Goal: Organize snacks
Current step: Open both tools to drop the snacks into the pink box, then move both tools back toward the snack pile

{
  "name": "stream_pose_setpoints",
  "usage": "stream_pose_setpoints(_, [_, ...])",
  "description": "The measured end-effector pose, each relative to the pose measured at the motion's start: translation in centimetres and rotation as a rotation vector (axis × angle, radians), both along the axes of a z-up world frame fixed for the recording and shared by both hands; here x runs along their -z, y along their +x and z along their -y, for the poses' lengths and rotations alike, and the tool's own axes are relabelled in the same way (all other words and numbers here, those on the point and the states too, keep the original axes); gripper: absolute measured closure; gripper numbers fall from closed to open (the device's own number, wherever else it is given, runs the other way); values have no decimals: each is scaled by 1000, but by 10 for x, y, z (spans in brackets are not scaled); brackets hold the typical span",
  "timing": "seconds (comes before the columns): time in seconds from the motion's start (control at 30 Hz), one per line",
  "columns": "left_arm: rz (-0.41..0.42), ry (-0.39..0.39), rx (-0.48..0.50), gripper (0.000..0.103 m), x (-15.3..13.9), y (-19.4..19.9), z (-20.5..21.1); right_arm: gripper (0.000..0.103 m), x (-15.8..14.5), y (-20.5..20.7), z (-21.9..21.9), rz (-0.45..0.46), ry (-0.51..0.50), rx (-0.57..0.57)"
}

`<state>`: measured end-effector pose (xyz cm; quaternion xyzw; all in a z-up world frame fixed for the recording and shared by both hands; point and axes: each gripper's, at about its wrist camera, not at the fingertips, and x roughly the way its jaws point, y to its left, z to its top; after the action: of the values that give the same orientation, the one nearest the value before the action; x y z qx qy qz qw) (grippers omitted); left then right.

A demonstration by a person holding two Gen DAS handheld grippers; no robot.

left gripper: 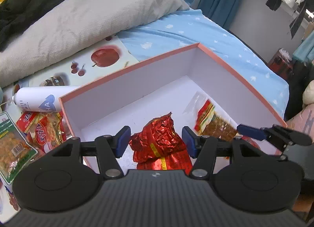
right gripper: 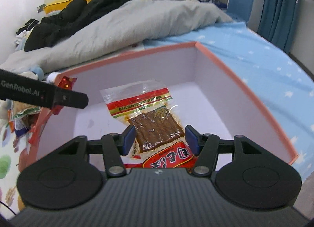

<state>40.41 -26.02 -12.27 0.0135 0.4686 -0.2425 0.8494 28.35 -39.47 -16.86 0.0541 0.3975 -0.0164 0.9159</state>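
Observation:
A pink-edged white box (left gripper: pixel 125 97) lies on the bed; it also shows in the right wrist view (right gripper: pixel 215 81). My left gripper (left gripper: pixel 156 140) is open over a crumpled red foil snack pack (left gripper: pixel 159 142) lying inside the box, between the pads. My right gripper (right gripper: pixel 160 138) is open above a clear pack of brown dried tofu (right gripper: pixel 151 121) and a red snack pack (right gripper: pixel 168 160) in the box. The tofu pack also shows in the left wrist view (left gripper: pixel 214 123). The right gripper appears at the right of the left wrist view (left gripper: pixel 274 132).
Several snack packs (left gripper: pixel 39 128) and a white spray can (left gripper: pixel 39 99) lie left of the box on a fruit-print mat (left gripper: pixel 106 56). A grey duvet (left gripper: pixel 78 21) and black clothes lie behind. A blue sheet (left gripper: pixel 196 28) runs to the bed's right edge.

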Motion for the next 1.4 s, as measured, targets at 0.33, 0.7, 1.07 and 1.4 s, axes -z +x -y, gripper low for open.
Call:
stream_pose_setpoints(0.33, [41,-43,-14,20,-21,-11,-6,15,-8,-4,11,30,11,65])
stream_pose_setpoints(0.7, [217,-88,-66,20,-82,-52,-42,15,-79,-30,-6,226,9,35])
stream_pose_setpoints(1.07, [389,-102,-115,20,-132,-107,-86,15,-130,-56,-42,393,43,-58])
stream_pose_setpoints(1.4, [417,-135,-214,20,-137,-162,-152,15,-139,-86,-90,446,88,-130])
